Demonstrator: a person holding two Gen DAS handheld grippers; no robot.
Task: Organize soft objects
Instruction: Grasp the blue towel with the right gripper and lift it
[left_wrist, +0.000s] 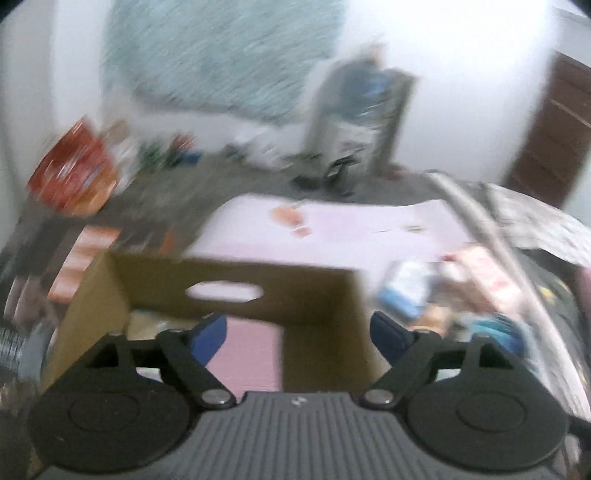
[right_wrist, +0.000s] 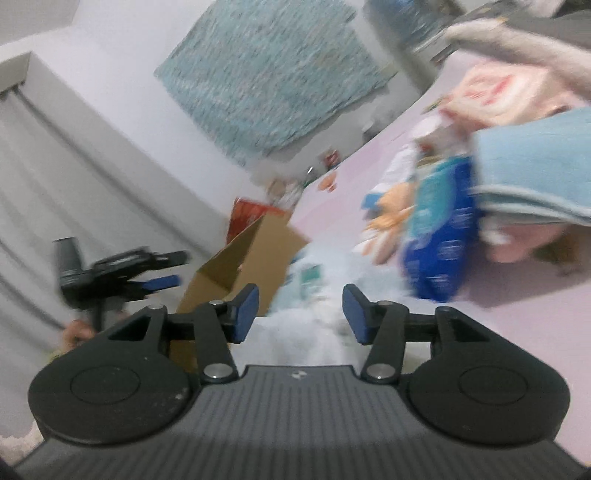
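While both pairs of tongs stand apart with nothing clamped, the left gripper (left_wrist: 298, 330) hangs over the open cardboard box (left_wrist: 236, 280). Beyond the right gripper (right_wrist: 300, 310) lies a white soft pack (right_wrist: 314, 295) beside the box on the pink sheet (right_wrist: 517, 314), with a blue pack (right_wrist: 439, 236) and light blue towel (right_wrist: 535, 162) further out.

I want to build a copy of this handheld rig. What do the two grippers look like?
Both look alike. The left gripper and right gripper each have a grey ribbed body with a small pale logo, two round black discs, black linkage bars with silver pivot pins, and flat blue pads. No cables or sleeves show.
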